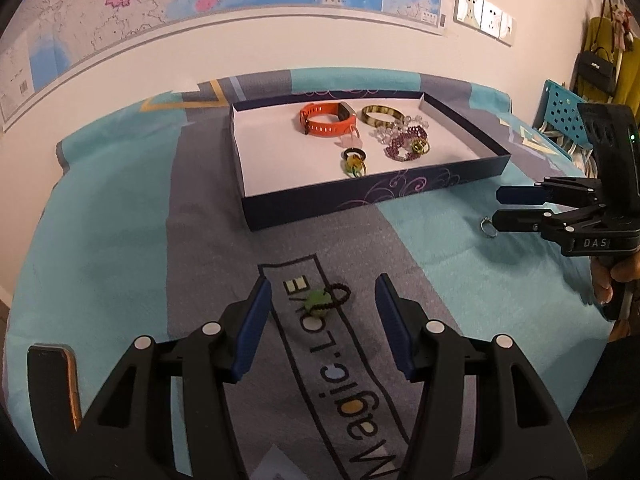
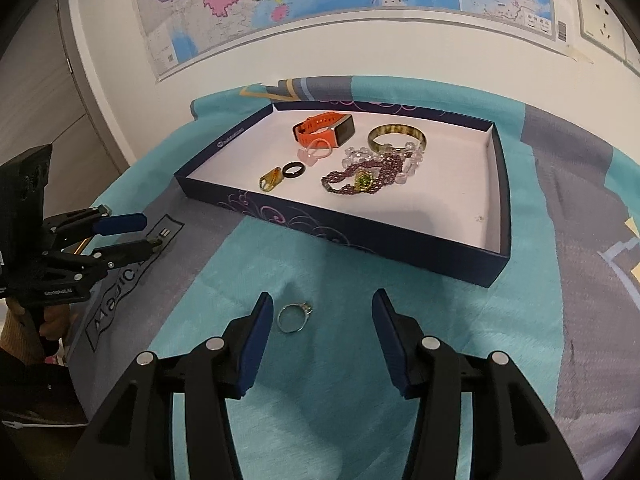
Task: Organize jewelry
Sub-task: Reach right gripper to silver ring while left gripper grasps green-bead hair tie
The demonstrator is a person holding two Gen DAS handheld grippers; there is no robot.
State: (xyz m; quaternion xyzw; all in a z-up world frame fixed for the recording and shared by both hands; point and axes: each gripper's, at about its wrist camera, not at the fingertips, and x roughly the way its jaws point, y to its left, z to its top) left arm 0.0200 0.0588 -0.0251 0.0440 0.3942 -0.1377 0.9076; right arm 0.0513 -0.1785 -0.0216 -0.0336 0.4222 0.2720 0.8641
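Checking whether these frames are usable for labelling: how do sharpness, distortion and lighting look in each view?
Left wrist view: strong fisheye bending of the wall map, dark corner vignetting, box fairly sharp, warm indoor light. Right wrist view: same bending, silver ring crisp on the blanket, soft shadows, no harsh glare.

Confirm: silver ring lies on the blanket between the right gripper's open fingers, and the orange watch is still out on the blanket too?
Not quite. The orange watch is already inside the box, near its far wall, as the right wrist view shows. The rest holds: the silver ring lies on the blanket between the open fingers of the right gripper, untouched.
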